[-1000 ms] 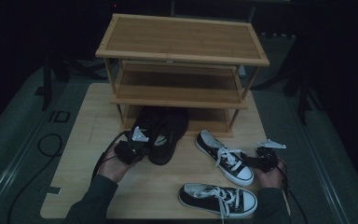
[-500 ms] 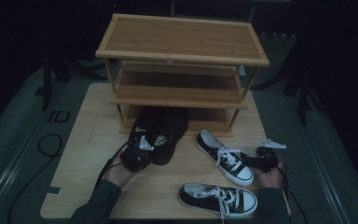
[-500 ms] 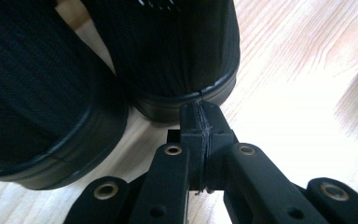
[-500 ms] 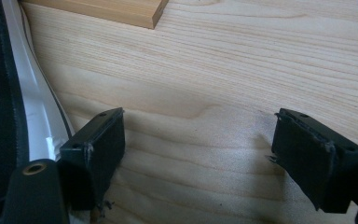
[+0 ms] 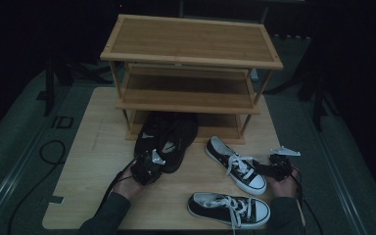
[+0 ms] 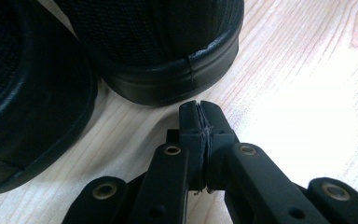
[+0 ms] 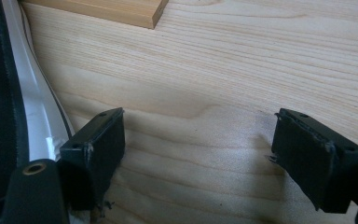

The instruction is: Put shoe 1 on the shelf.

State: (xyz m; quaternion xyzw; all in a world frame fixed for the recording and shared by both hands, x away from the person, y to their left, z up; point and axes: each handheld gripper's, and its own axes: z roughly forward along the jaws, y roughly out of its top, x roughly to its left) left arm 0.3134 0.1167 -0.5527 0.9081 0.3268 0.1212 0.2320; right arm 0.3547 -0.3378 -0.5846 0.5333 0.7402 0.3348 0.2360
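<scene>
Two black shoes (image 5: 149, 134) (image 5: 178, 142) lie side by side on the wooden board, toes under the shoe rack (image 5: 191, 44). My left gripper (image 5: 152, 164) is low behind the right black shoe's heel (image 6: 168, 46), a small gap short of it. Its jaws (image 6: 199, 112) are pressed together with nothing between them. The other black shoe (image 6: 23, 93) lies to its left. A black-and-white sneaker (image 5: 236, 164) lies at an angle further right. My right gripper (image 5: 262, 167) rests open beside it, its jaws (image 7: 198, 140) wide over bare wood, the sneaker's white sole (image 7: 32, 112) at its left jaw.
A second black-and-white sneaker (image 5: 227, 210) lies near the board's front edge. The three-shelf wooden rack stands at the back of the board (image 5: 93, 161), one foot (image 7: 102, 9) ahead of the right gripper. A cable (image 5: 54, 152) curls on the grey floor at left.
My left gripper has moved right and sunk to the board behind the black shoes' heels, jaws staying shut. The right gripper and all the shoes have kept still.
</scene>
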